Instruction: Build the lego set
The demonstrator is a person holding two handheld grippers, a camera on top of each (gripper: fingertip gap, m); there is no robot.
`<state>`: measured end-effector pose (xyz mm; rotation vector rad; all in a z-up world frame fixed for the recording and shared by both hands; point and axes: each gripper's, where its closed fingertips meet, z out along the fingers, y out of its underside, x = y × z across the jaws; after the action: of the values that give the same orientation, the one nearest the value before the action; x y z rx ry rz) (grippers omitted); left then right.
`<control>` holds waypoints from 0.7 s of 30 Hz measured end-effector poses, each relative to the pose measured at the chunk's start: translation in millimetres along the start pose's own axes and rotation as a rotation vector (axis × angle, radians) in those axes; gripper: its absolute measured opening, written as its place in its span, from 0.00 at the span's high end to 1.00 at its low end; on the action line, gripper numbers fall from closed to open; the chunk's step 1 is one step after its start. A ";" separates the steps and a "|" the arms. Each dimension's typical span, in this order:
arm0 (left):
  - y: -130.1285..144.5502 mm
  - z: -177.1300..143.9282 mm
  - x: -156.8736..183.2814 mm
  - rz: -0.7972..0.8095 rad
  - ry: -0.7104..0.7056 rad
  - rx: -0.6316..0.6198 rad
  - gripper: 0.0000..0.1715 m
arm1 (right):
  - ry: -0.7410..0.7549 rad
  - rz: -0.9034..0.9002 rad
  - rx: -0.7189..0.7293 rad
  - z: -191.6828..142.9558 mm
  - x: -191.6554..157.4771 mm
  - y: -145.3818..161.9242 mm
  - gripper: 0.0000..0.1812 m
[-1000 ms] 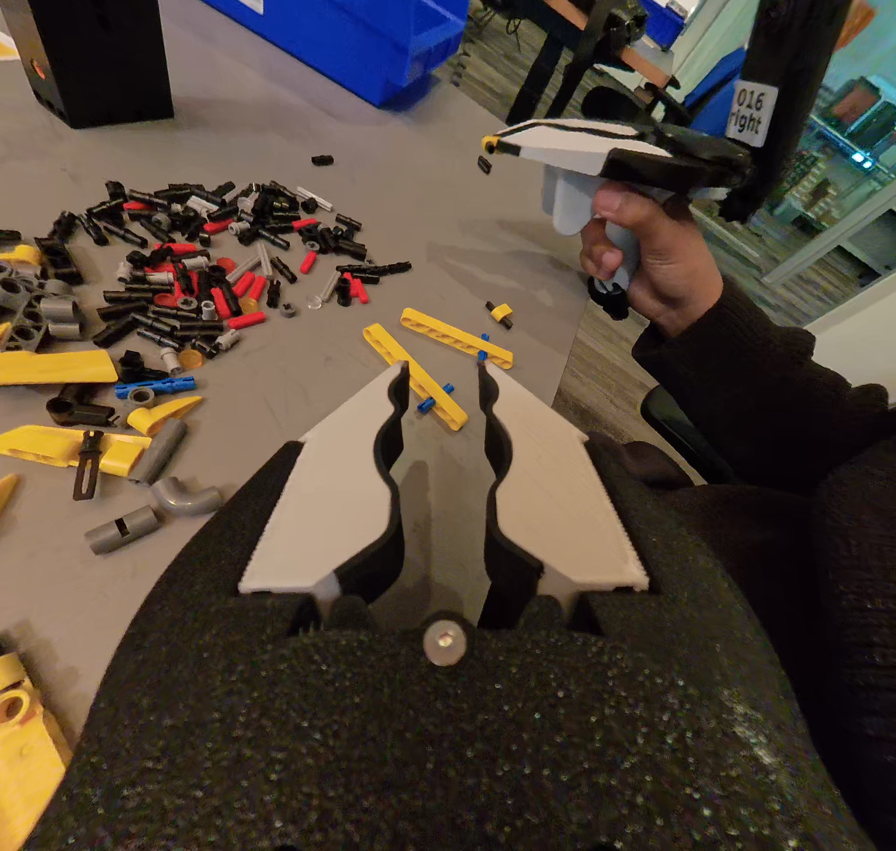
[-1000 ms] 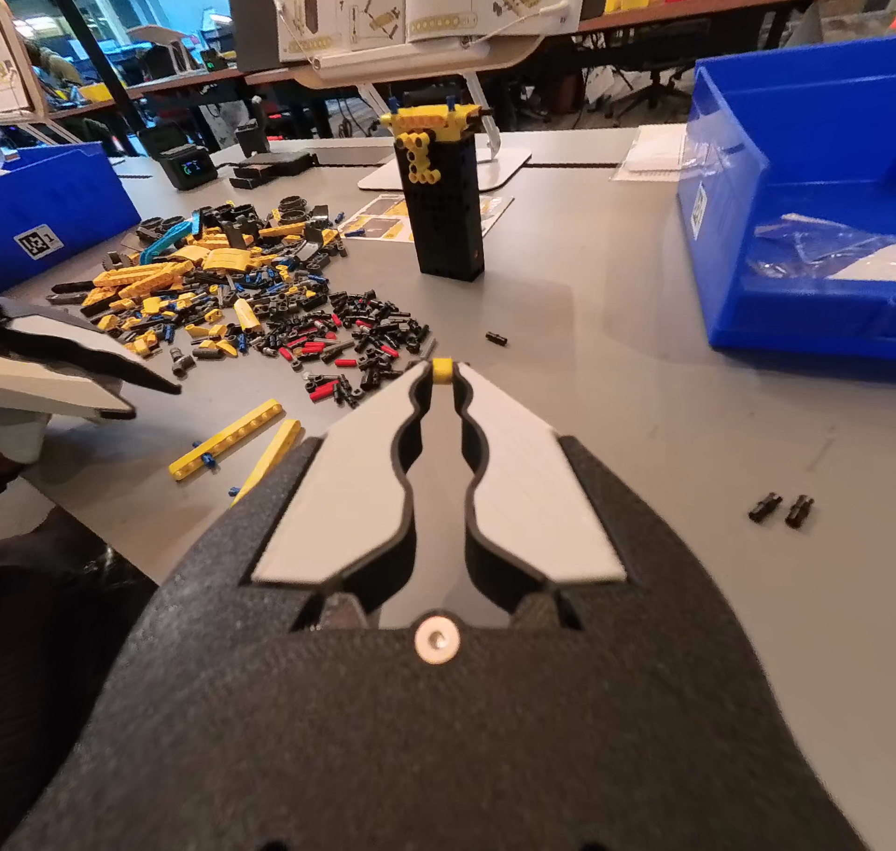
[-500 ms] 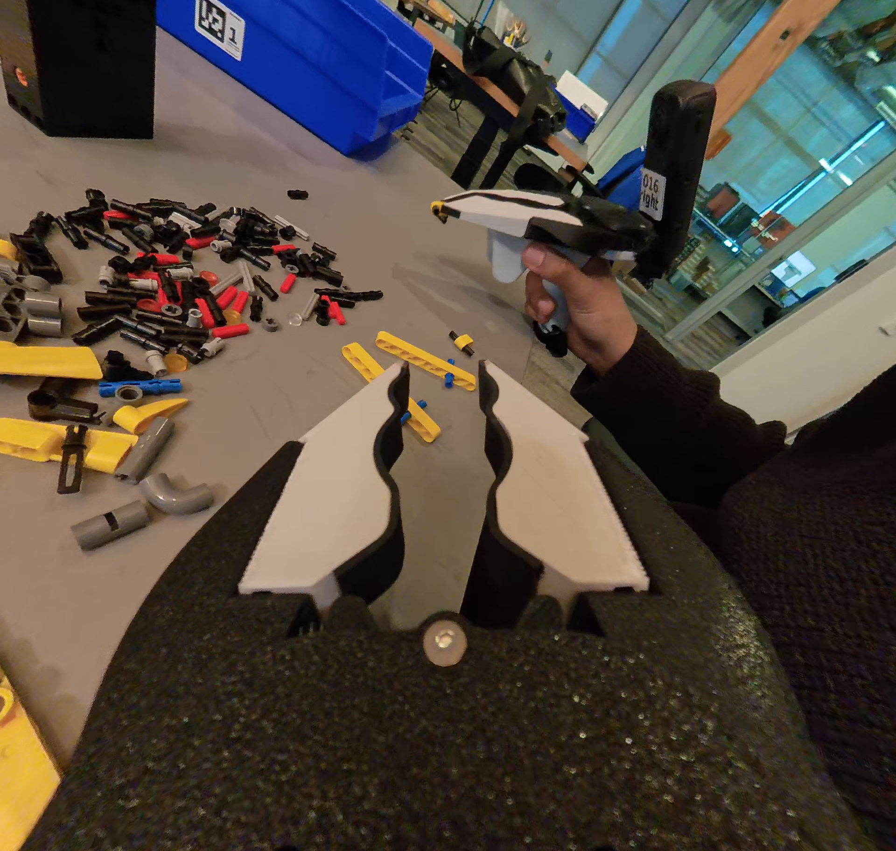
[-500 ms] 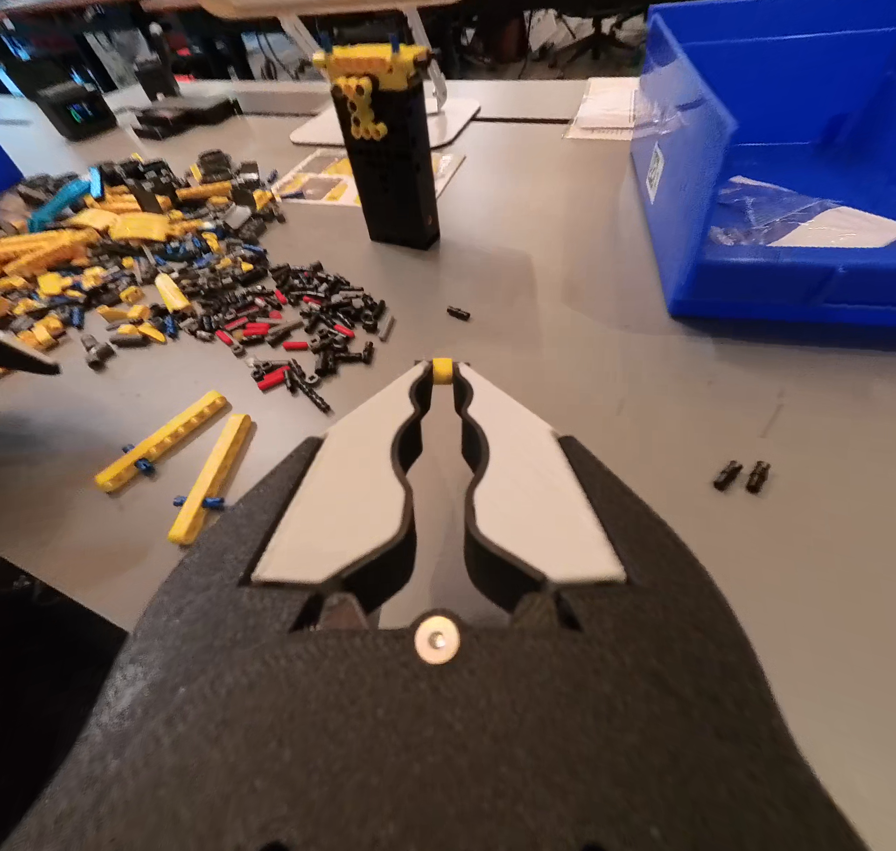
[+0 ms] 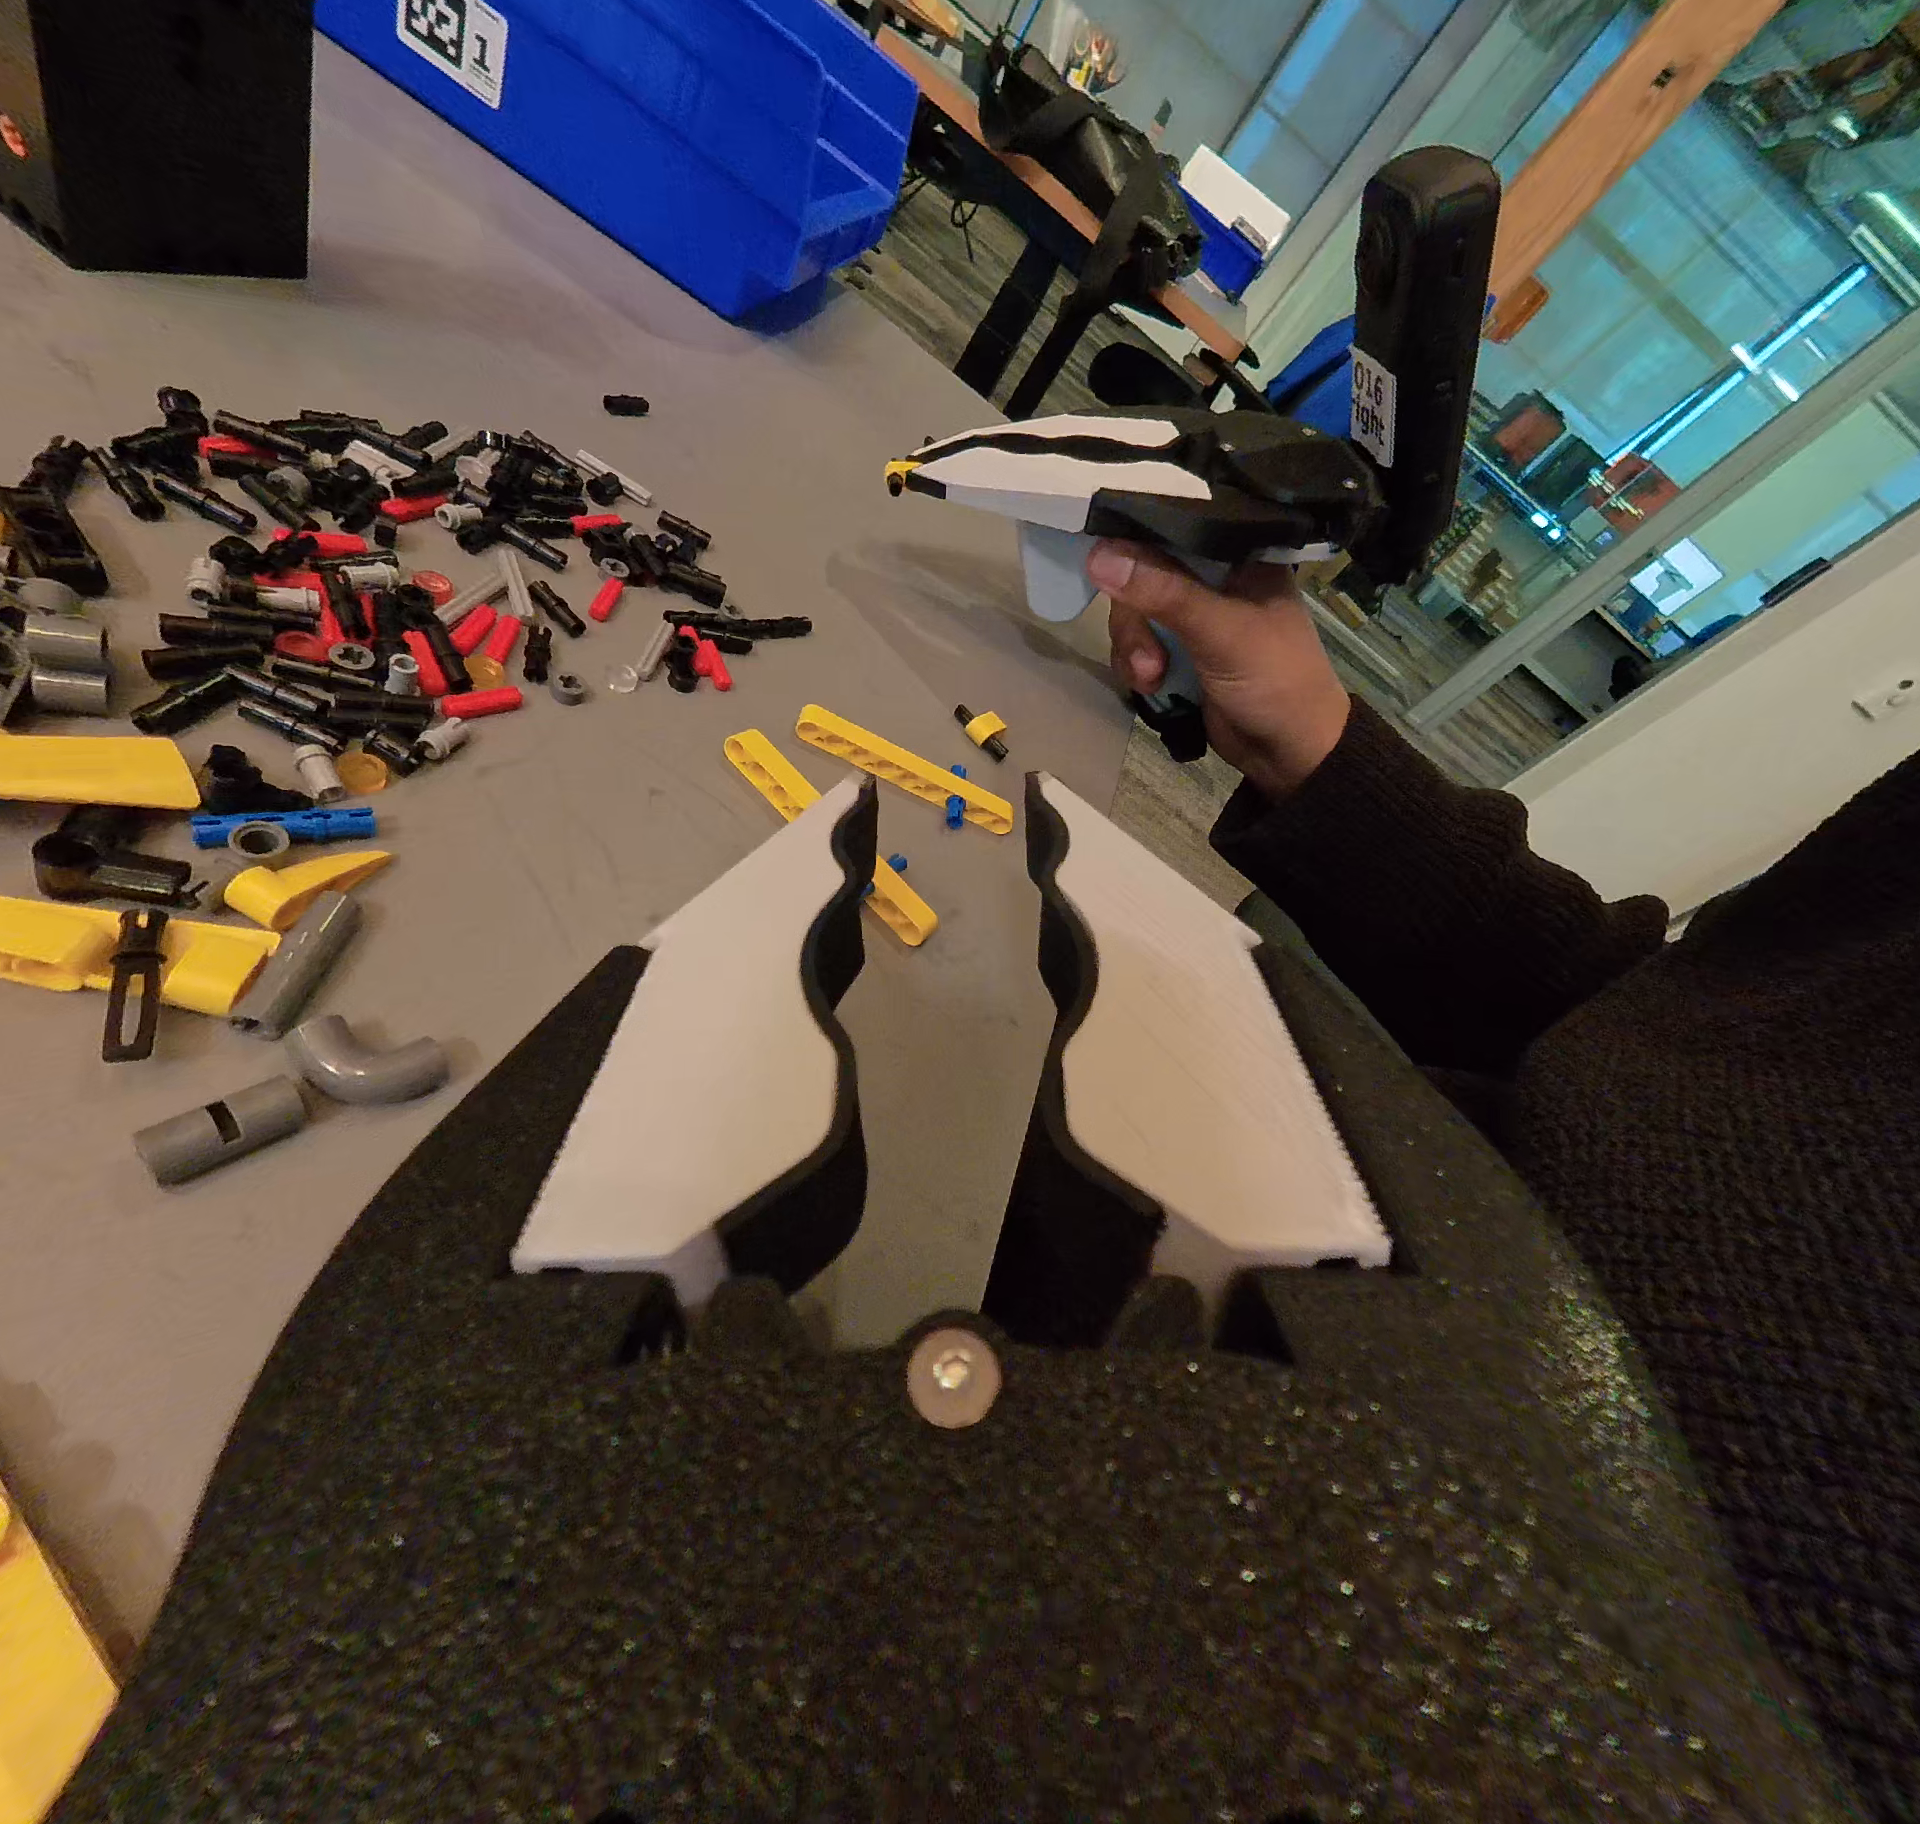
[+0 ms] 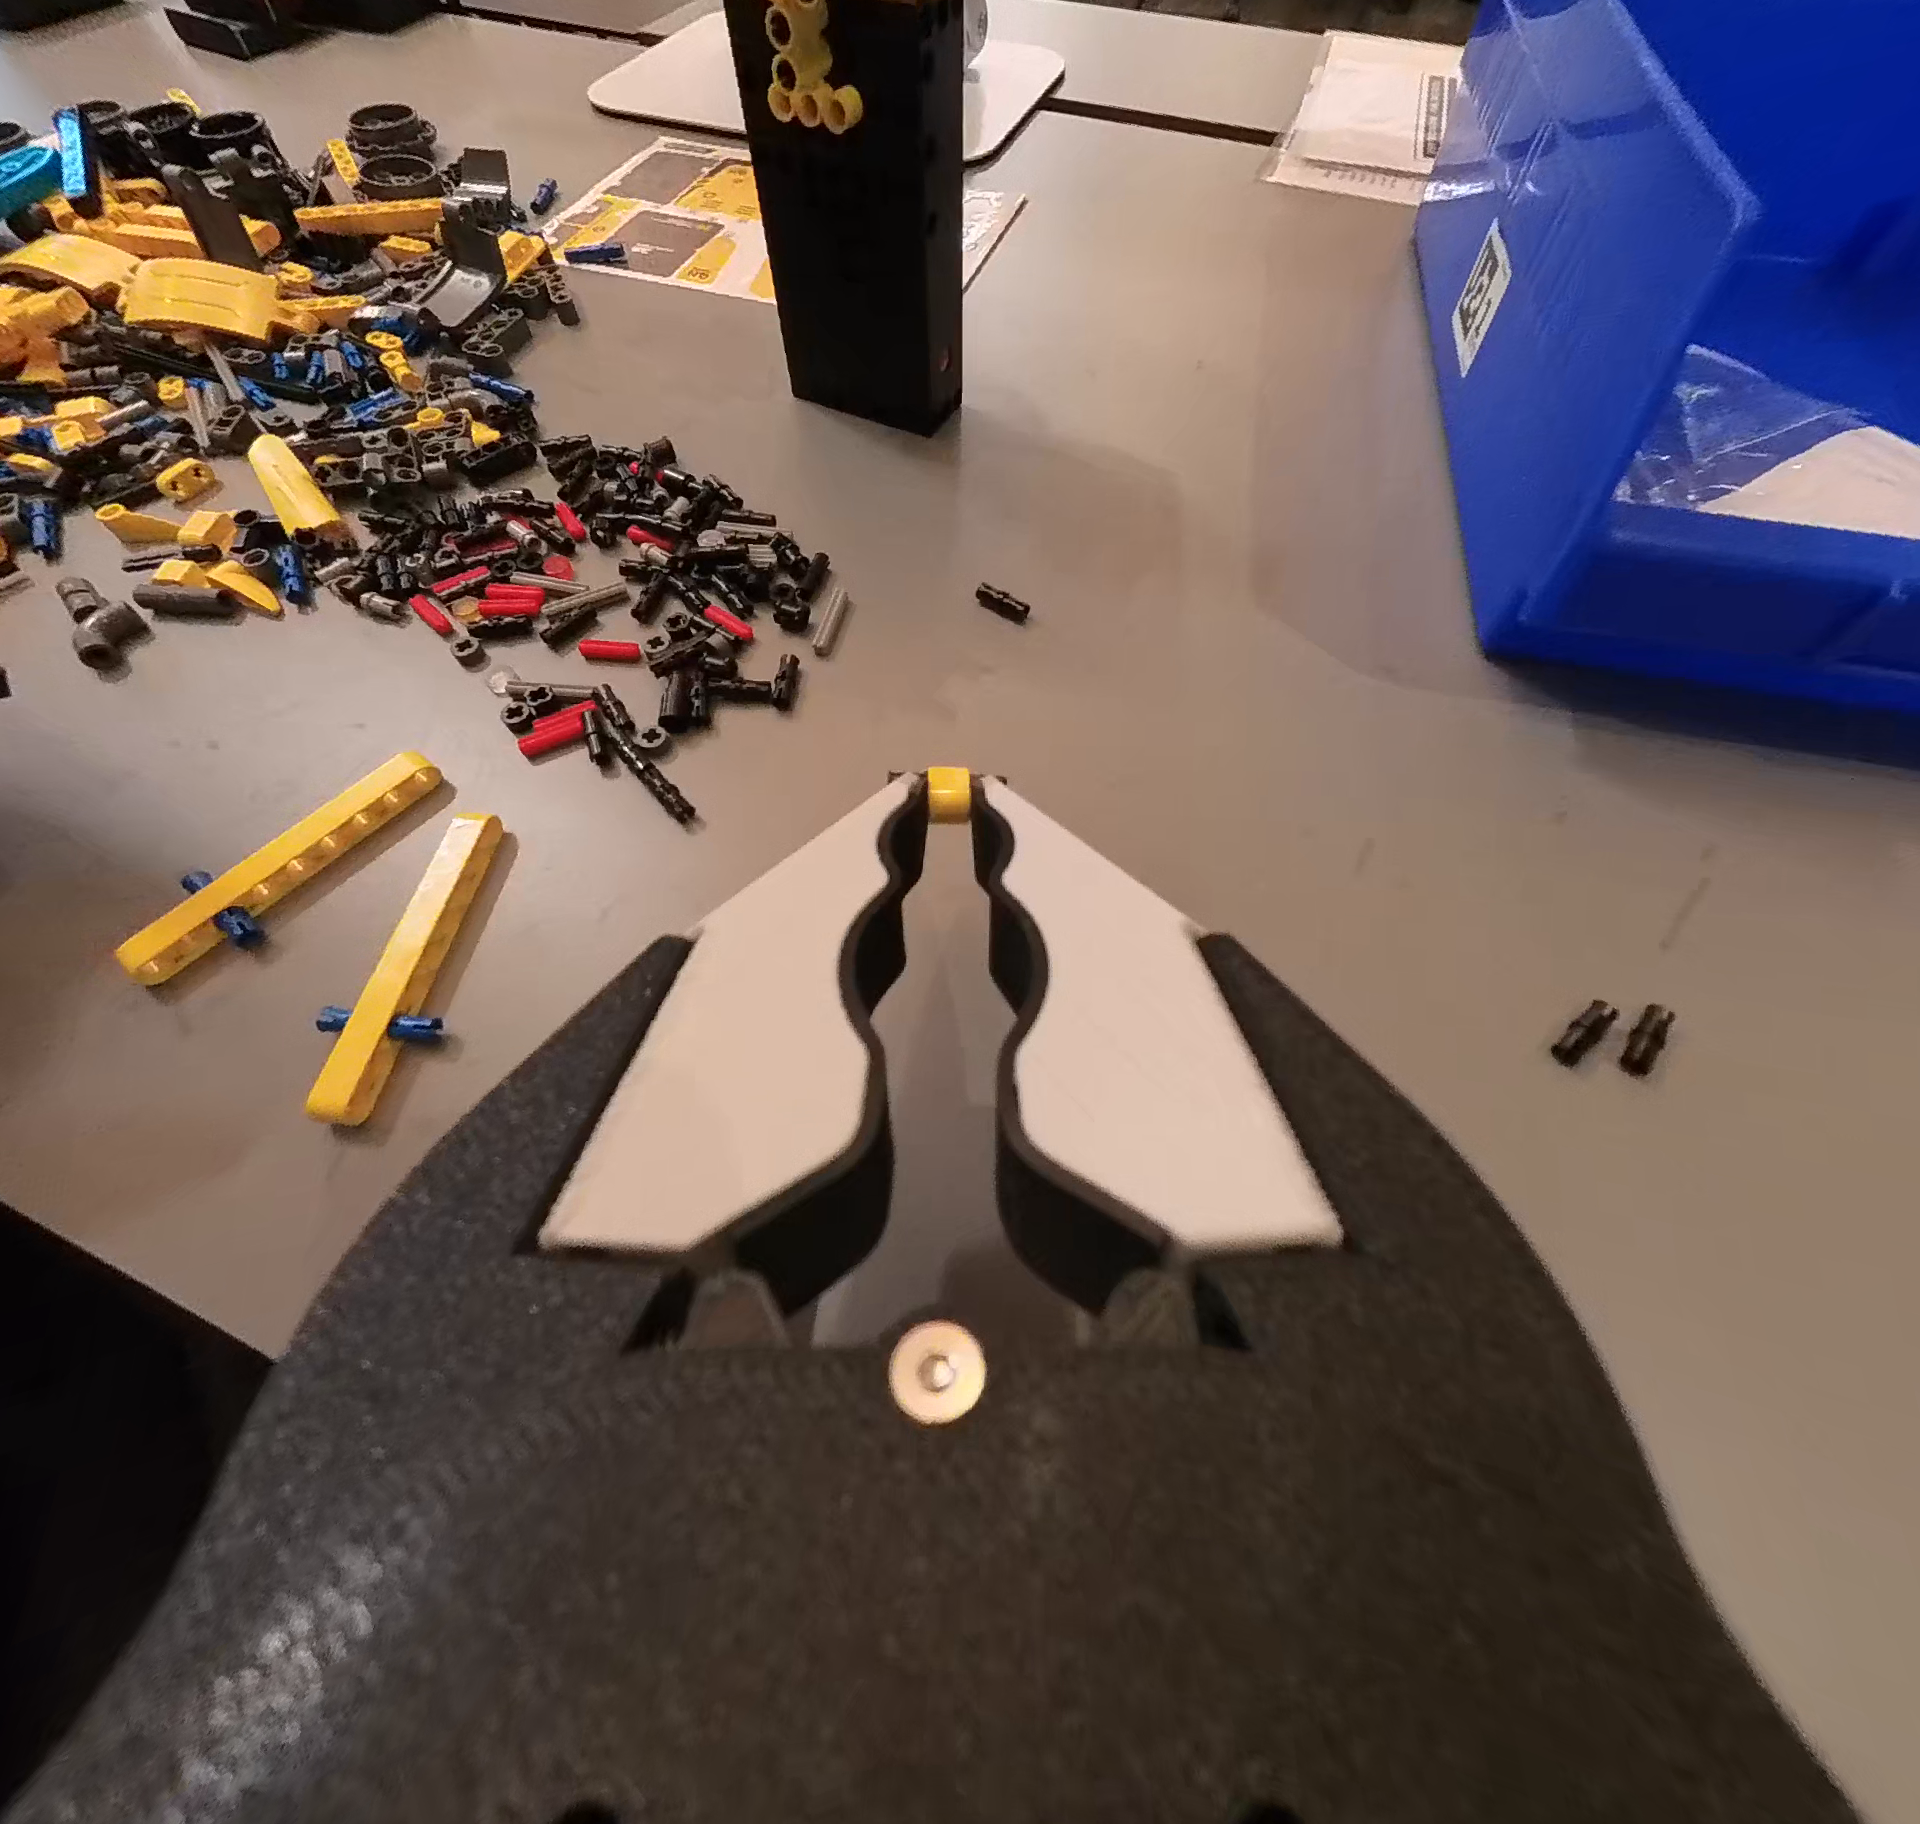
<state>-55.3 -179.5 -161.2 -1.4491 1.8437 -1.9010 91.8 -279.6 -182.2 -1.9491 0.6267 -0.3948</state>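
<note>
My right gripper [image 6: 950, 795] is shut on a small yellow piece [image 6: 950, 793] and holds it above the grey table [image 6: 1195, 756]. It also shows in the left wrist view [image 5: 900, 475], held up in a person's hand. My left gripper [image 5: 948, 800] is open and empty, low over two yellow beams [image 5: 902, 768] with blue pins near the table's edge. A small yellow-and-black pin [image 5: 982, 730] lies beside them. A black tower [image 6: 852, 205] with a yellow assembly on top stands ahead of the right gripper. Both yellow beams [image 6: 281, 870] lie left of it.
A heap of black, red, grey and yellow building parts [image 6: 436, 527] covers the left of the table. A blue bin [image 6: 1683, 340] stands at the right and also shows in the left wrist view [image 5: 623, 101]. Two black pins [image 6: 1610, 1031] lie at the right; one [image 6: 1003, 602] lies ahead. One gripper's finger ends stand about 20 cm off the other's. It is some 9 cm from my right tips to the small yellow-and-black pin [image 5: 982, 730].
My right gripper has moved forward and down toward the black tower, keeping the yellow piece. The left gripper has tilted up a little and stays open over the beams.
</note>
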 end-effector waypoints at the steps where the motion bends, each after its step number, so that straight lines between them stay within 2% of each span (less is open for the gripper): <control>1: 0.0 0.0 0.1 0.000 0.001 0.000 0.84 | 0.000 -0.001 -0.002 0.1 -0.2 0.1 0.96; 21: -0.4 -0.7 1.0 -0.008 0.015 0.004 0.84 | -0.008 0.013 -0.002 0.3 -0.1 0.1 0.96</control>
<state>-56.1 -179.6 -160.2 -1.4470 1.8425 -1.9237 91.9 -279.4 -182.5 -1.9466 0.6343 -0.3780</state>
